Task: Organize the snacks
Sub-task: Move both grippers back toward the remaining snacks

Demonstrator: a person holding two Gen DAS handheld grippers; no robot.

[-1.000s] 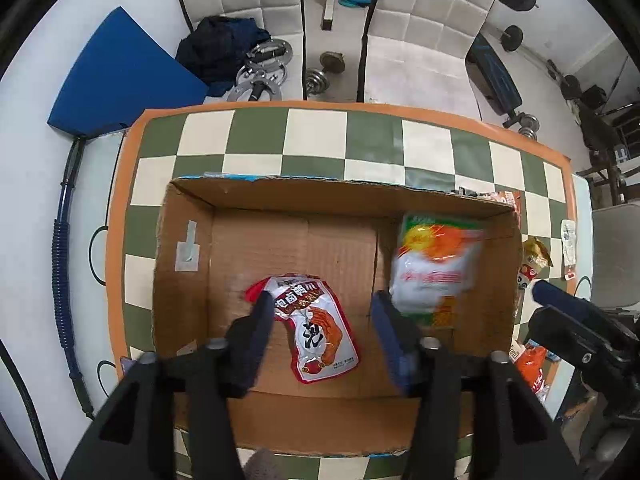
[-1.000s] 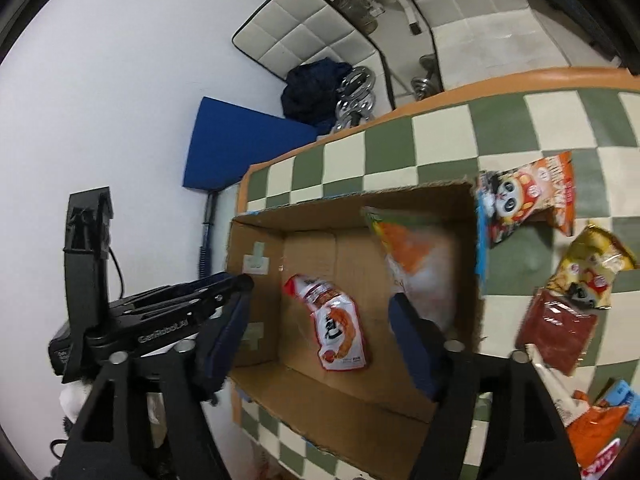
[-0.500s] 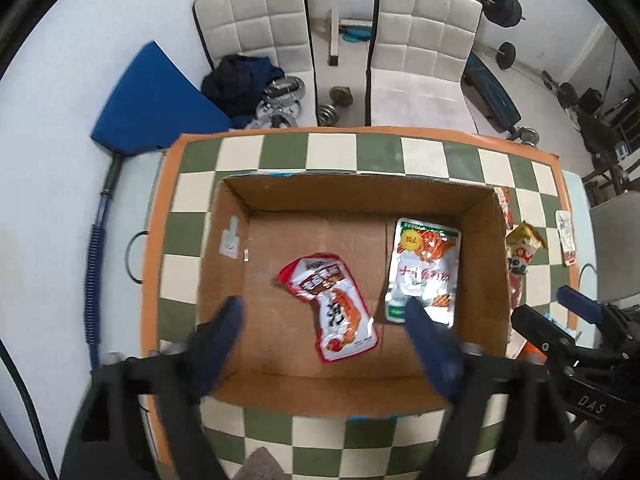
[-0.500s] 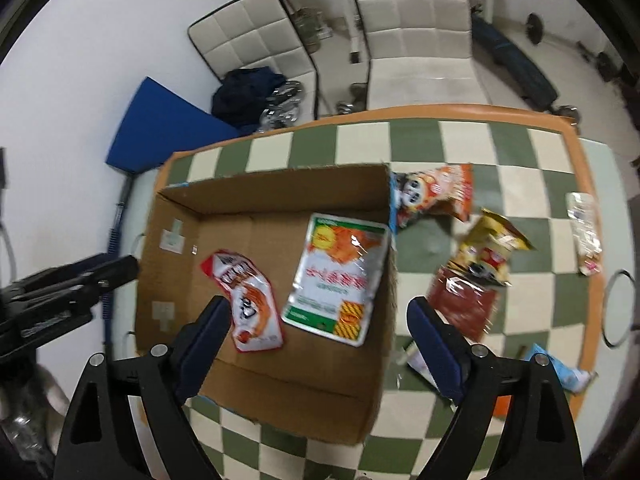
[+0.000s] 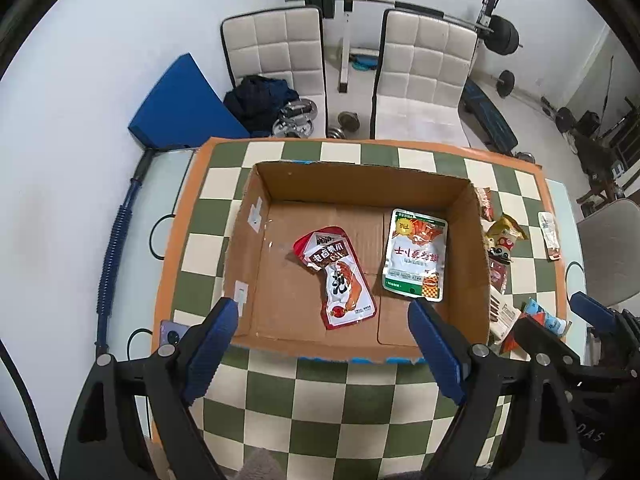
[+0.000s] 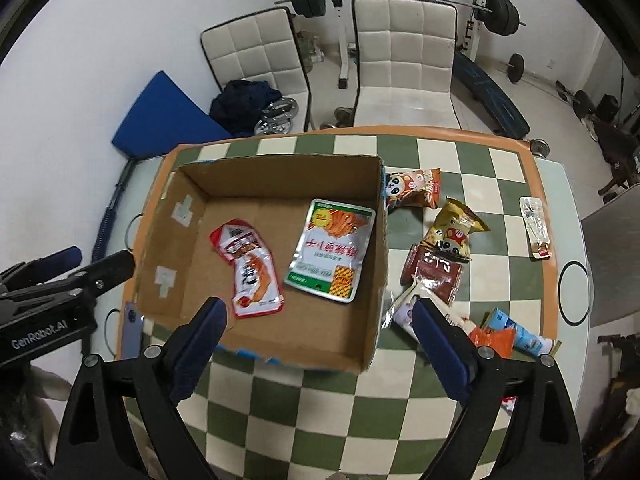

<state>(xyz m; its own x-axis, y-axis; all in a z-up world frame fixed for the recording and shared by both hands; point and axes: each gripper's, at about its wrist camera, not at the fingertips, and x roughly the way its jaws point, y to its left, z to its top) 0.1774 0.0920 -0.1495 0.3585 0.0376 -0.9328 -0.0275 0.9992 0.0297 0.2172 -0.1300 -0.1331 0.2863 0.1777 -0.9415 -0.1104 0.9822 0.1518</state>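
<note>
An open cardboard box (image 5: pixel 476 256) (image 6: pixel 380 280) stands on the checkered table. Inside lie a red and white pouch (image 5: pixel 338 276) (image 6: pixel 250 268) and a white, green and orange pouch (image 5: pixel 416 254) (image 6: pixel 332 250). My left gripper (image 5: pixel 324 344) is open and empty above the box's near wall. My right gripper (image 6: pixel 320 340) is open and empty, above the box's near right corner. Loose snacks lie right of the box: a panda packet (image 6: pixel 414 188), a yellow bag (image 6: pixel 454 232), a dark red packet (image 6: pixel 436 276) and a blue tube (image 6: pixel 520 334).
A small clear sachet (image 6: pixel 538 226) lies near the table's right edge. A phone (image 6: pixel 130 320) lies left of the box. Two white chairs (image 5: pixel 420 76), a blue mat (image 5: pixel 180 104) and weights stand on the floor beyond the table.
Both grippers have pulled up and back from inside the box, and both jaws have widened. The two pouches now lie flat on the box floor.
</note>
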